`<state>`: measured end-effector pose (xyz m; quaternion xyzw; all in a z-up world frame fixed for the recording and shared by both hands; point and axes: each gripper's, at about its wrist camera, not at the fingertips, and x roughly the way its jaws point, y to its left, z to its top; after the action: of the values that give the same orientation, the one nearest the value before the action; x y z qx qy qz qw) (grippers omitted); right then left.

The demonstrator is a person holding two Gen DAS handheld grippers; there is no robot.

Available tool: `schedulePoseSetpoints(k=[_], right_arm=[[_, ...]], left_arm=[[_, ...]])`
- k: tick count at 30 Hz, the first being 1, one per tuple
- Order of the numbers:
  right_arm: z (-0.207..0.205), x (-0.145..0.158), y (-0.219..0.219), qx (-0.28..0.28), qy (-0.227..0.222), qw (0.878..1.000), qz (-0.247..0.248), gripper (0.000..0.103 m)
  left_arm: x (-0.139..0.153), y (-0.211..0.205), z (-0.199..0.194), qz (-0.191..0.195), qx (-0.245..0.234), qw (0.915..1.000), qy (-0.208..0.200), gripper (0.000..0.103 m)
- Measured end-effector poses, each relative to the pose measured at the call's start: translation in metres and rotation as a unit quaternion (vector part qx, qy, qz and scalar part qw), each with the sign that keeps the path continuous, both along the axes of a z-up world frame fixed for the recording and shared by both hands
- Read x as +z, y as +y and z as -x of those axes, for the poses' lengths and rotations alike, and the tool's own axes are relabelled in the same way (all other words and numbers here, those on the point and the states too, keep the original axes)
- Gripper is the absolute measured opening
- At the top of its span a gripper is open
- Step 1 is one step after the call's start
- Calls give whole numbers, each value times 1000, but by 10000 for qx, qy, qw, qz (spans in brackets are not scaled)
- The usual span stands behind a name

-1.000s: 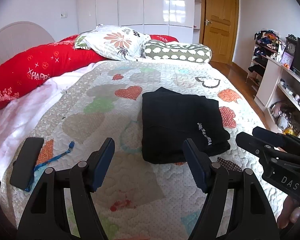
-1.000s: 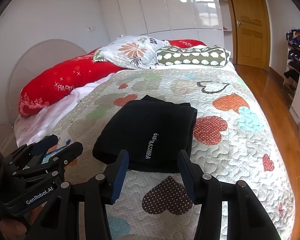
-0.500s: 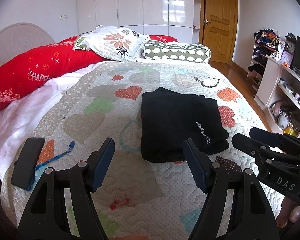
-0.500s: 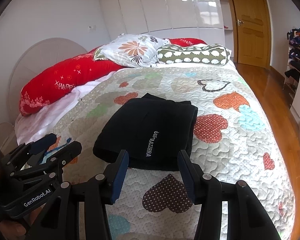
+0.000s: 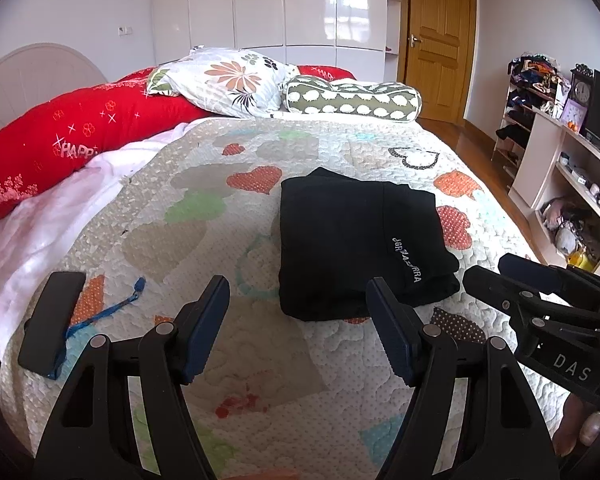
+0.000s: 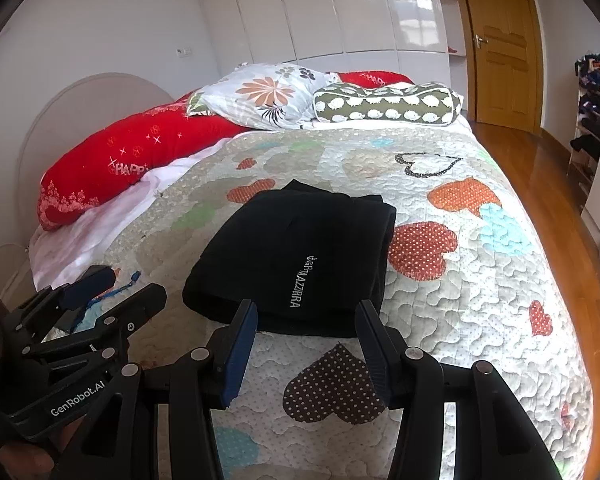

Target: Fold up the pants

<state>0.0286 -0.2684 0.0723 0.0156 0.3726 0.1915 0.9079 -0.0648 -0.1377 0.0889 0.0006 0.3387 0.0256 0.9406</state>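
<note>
Two claws are hovering over the near end of the bed, and I am watching both feeds at once. My left gripper (image 5: 298,312) is standing with its jaws spread wide and nothing between them, its blue pads (image 5: 208,320) hanging above bare heart-patterned quilt (image 5: 172,240). My right gripper (image 6: 306,336) is likewise gaping, holding nothing, and it is showing up at the right edge of the left view as a black frame marked DAS. The black pants (image 5: 356,240) are lying folded into a thick, roughly square bundle on the quilt, ahead of the left claw and off toward its right finger; in the right view they (image 6: 296,256) are sitting straight ahead, their near edge just beyond the fingertips, white lettering running along the top layer. Neither claw is touching the cloth. Left of my left claw a black phone (image 5: 52,316) is resting on the quilt with a blue cord (image 5: 104,312) trailing from it. Far beyond both claws a red bolster (image 6: 132,156), a flowered pillow (image 6: 268,92) and a green patterned cushion (image 6: 388,104) are lining the far end of the bed, with a wooden door (image 6: 500,44) behind to the right.
</note>
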Motion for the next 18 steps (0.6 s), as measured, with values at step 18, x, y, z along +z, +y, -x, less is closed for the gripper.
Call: schedulePoseSetpoints(k=[18], right_arm=[[-1, -6, -1, 13, 72, 10000, 6, 49]], left_arm=[[-7, 1, -2, 8, 46, 10000, 78, 71]])
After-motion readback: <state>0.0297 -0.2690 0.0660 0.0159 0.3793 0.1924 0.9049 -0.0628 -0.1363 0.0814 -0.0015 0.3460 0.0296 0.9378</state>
